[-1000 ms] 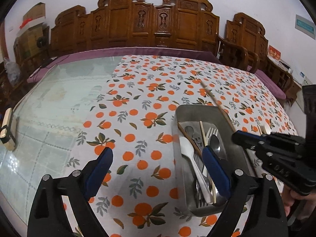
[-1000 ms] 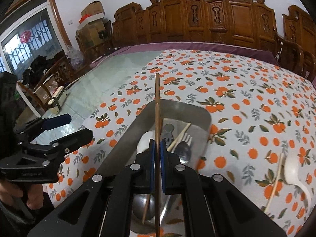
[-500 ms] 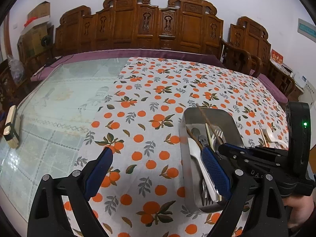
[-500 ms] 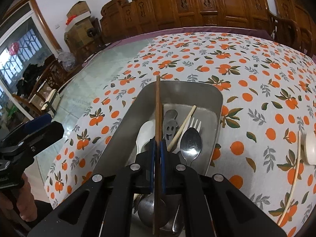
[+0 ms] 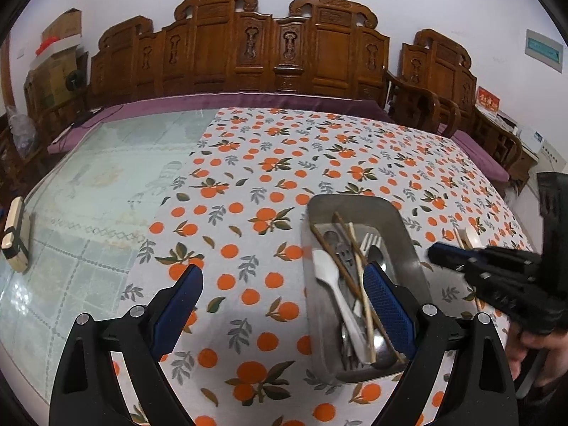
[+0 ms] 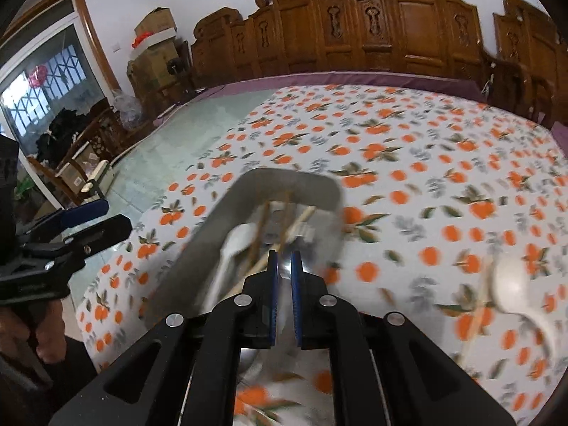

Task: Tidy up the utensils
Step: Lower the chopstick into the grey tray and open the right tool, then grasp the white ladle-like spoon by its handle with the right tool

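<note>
A metal tray (image 5: pixel 401 220) sits on the orange-print tablecloth and holds chopsticks (image 5: pixel 349 269), a white spoon (image 5: pixel 328 277), a fork and metal spoons. The tray also shows in the right wrist view (image 6: pixel 294 184). My left gripper (image 5: pixel 280 301) is wide open and empty, with its right finger over the tray's near end. My right gripper (image 6: pixel 283 269) is slightly open and empty, just above the tray's near end; in the left wrist view it (image 5: pixel 440 250) is right of the tray. A white spoon (image 6: pixel 514 284) and a chopstick (image 6: pixel 477 316) lie on the cloth to the right.
Carved wooden chairs (image 5: pixel 277 49) line the far side of the table. The left part of the table is bare glass (image 5: pixel 88 184). A small wooden block (image 5: pixel 14 234) lies at the glass's left edge.
My right gripper has let go of the brown chopstick, which now lies in the tray. The gripper has opened slightly and drawn back toward the right.
</note>
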Demonstrator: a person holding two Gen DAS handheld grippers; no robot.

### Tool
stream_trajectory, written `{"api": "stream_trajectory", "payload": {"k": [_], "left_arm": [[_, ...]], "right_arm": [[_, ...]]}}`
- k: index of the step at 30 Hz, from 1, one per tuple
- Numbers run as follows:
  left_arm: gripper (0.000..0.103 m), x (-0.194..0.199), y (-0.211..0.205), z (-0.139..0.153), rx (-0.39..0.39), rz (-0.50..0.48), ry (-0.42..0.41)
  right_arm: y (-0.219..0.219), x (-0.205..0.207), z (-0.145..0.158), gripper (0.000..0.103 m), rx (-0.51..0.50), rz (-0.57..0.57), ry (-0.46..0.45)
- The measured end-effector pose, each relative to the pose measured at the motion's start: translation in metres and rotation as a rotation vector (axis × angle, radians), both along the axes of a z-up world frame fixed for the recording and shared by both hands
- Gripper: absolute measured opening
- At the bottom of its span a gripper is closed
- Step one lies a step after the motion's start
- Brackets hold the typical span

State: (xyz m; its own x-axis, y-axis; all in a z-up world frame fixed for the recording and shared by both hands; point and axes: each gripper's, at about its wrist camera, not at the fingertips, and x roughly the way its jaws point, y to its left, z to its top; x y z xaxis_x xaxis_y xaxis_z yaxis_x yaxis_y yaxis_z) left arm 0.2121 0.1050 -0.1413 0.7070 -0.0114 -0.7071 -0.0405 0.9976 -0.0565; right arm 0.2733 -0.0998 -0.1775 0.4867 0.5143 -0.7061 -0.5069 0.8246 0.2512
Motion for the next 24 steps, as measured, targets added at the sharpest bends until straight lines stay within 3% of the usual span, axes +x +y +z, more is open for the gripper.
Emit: {"api": "stream_trajectory", "payload": {"k": [10,13,17,19,24], "left_arm": [[0.088,0.001,-0.047,-0.006,0.006,-0.079,0.009],[0.088,0.000,-0.059,-0.008,0.015,-0.096,0.013],[0.088,-0.003,-0.071,-0.009,-0.001,-0.117,0.010],[0.088,-0.005,-0.078,-0.009,0.005,-0.127,0.003],[0.088,-0.007,-0.087,-0.009,0.000,-0.140,-0.001]], "right_arm": [[-0.079,0.000,0.017,0.010,-0.072,-0.052,-0.048],[-0.103,0.001,0.015,0.022,-0.102,-0.075,-0.050],[-0.132,0.003,0.008,0.028,-0.145,-0.101,-0.045],[-0.141,0.004,0.003,0.039,-0.169,-0.108,-0.042],[-0.163,0.014,-0.024,0.039,-0.242,-0.121,-0.003]]}}
